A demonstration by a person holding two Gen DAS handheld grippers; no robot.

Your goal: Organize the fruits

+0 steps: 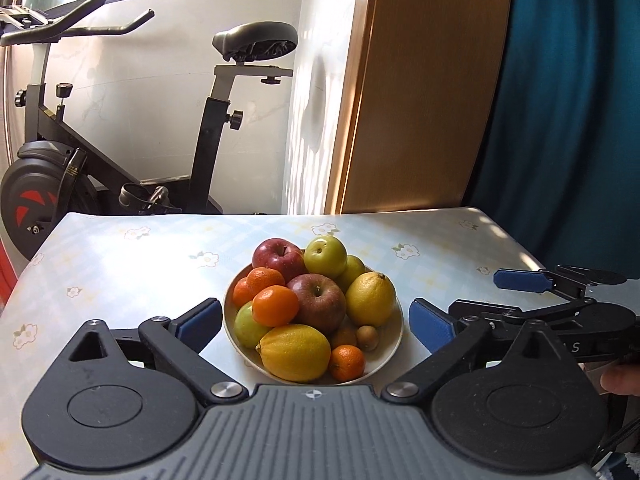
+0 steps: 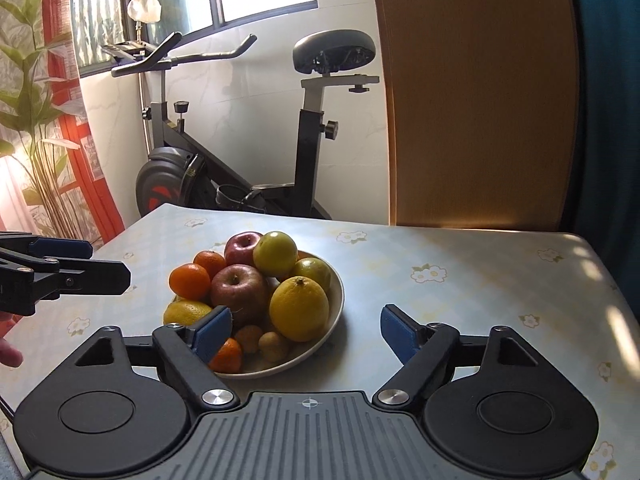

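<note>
- Left wrist view: your left tool (image 1: pixel 316 320) is released, its blue pads spread wide with nothing between them but air above the bowl (image 1: pixel 390 354). The bowl sits on the tabletop (image 1: pixel 120 264) straight ahead of the tool, heaped with two red apples (image 1: pixel 318 302), green apples (image 1: pixel 325 256), mandarins (image 1: pixel 275 305) and two lemons (image 1: pixel 294 352). Your right tool (image 1: pixel 476 300) reaches in from the right, just beside the bowl, also spread.
- Right wrist view: your right tool (image 2: pixel 306 334) is released and empty; the bowl (image 2: pixel 335 300) lies ahead, towards its left pad, which overlaps the fruit in the picture. A lemon (image 2: pixel 299 307) is nearest the gap. Your left tool (image 2: pixel 86 264) enters from the left, near the mandarins (image 2: pixel 189 280). An exercise bike (image 2: pixel 240 152) stands beyond the tabletop (image 2: pixel 460 300).
</note>
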